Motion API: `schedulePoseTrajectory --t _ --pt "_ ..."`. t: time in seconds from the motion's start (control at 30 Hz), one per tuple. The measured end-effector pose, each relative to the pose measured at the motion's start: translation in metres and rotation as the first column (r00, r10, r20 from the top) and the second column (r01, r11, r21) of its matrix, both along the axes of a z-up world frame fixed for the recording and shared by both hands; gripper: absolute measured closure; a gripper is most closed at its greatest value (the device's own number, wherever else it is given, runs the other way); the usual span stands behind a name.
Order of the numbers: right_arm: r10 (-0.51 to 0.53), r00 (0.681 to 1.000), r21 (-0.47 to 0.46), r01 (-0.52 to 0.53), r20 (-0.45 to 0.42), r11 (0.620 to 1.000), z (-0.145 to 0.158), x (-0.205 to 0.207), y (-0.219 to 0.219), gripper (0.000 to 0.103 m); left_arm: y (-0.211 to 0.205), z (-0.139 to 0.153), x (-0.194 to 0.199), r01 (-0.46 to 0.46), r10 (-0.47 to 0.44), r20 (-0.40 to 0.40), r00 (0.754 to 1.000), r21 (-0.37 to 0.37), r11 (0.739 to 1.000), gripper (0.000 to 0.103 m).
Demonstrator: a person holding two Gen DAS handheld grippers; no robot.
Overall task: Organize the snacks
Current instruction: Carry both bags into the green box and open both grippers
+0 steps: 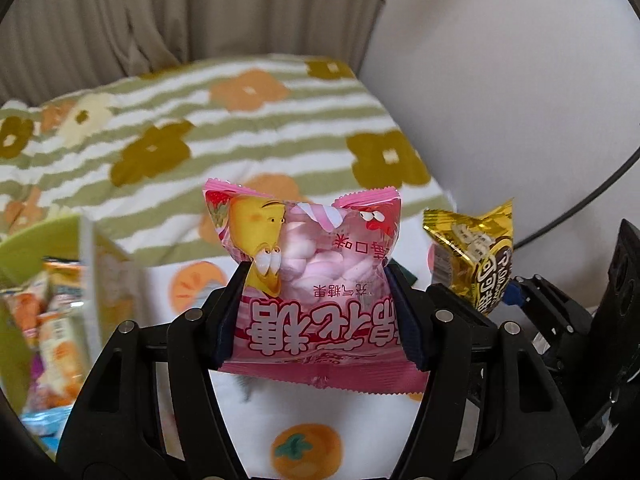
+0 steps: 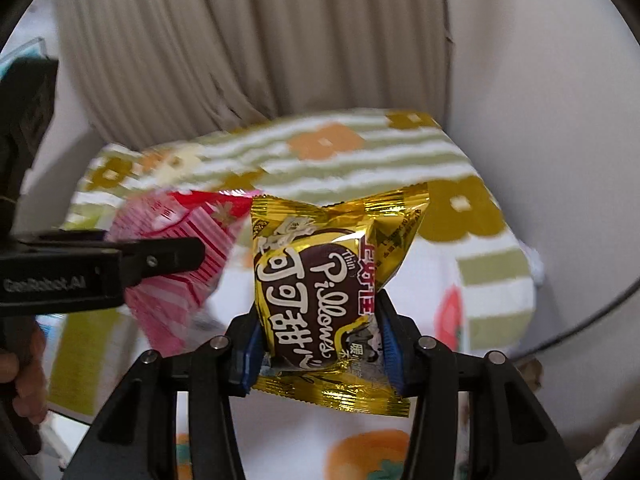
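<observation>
My left gripper [image 1: 318,280] is shut on a pink marshmallow packet [image 1: 308,248] and holds it above the tablecloth. My right gripper [image 2: 318,312] is shut on a gold Pillows snack packet [image 2: 324,280] and holds it in the air. The gold packet also shows in the left wrist view [image 1: 472,256], to the right of the pink one. The pink packet shows blurred in the right wrist view [image 2: 184,240], to the left, with the left gripper's body across it.
A green box [image 1: 44,240] with several snack packets [image 1: 52,320] stands at the left. The table wears a cloth with orange fruit and flower prints [image 1: 248,148]. A curtain [image 2: 248,40] and a white wall [image 1: 500,80] stand behind. A black cable [image 1: 580,204] runs at the right.
</observation>
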State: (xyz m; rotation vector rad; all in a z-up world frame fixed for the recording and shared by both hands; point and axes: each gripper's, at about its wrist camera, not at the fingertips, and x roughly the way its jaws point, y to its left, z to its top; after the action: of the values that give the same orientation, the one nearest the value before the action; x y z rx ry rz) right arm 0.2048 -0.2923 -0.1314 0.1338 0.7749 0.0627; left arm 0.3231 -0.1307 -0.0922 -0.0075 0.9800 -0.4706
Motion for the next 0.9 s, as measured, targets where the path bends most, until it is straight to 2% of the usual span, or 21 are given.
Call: schedulePoseTrajectory --t 0.2,0.3,0.43,0.53,0.67,0.77,0.9 --pt "0.149 0.986 0.003 -0.150 0.072 0.989 0.039 -0.006 0.066 0.058 0.088 0.037 -0.021 -0.125 0.125 0.074 0.989 -0.008 0.992 0.041" --pt "0.223 0.971 0.030 -0.227 0.087 0.974 0.053 -0.004 0.107 0.058 0.136 0.049 -0.030 -0.193 0.194 0.096 0.976 -0.013 0.981 0.041" --pt "0.306 0.947 0.059 -0.313 0.101 0.948 0.065 0.002 0.162 0.058 0.208 0.056 -0.040 -0.301 0.300 0.121 0.946 -0.005 0.953 0.041" --pt "0.345 0.933 0.074 -0.353 0.106 0.933 0.070 0.007 0.197 0.058 0.258 0.048 -0.041 -0.362 0.359 0.117 0.926 0.010 0.932 0.041" --pt "0.373 0.924 0.065 -0.379 0.088 0.923 0.066 0.021 0.243 0.058 0.303 0.031 -0.033 -0.397 0.391 0.110 0.914 0.041 0.917 0.041" --pt "0.375 0.925 0.096 -0.379 0.054 0.920 0.057 0.038 0.269 0.058 0.325 0.013 -0.014 -0.393 0.387 0.090 0.918 0.071 0.917 0.041" --pt "0.366 0.930 0.093 -0.367 0.024 0.926 0.049 0.057 0.293 0.058 0.338 -0.010 0.015 -0.345 0.343 0.039 0.939 0.069 0.936 0.041"
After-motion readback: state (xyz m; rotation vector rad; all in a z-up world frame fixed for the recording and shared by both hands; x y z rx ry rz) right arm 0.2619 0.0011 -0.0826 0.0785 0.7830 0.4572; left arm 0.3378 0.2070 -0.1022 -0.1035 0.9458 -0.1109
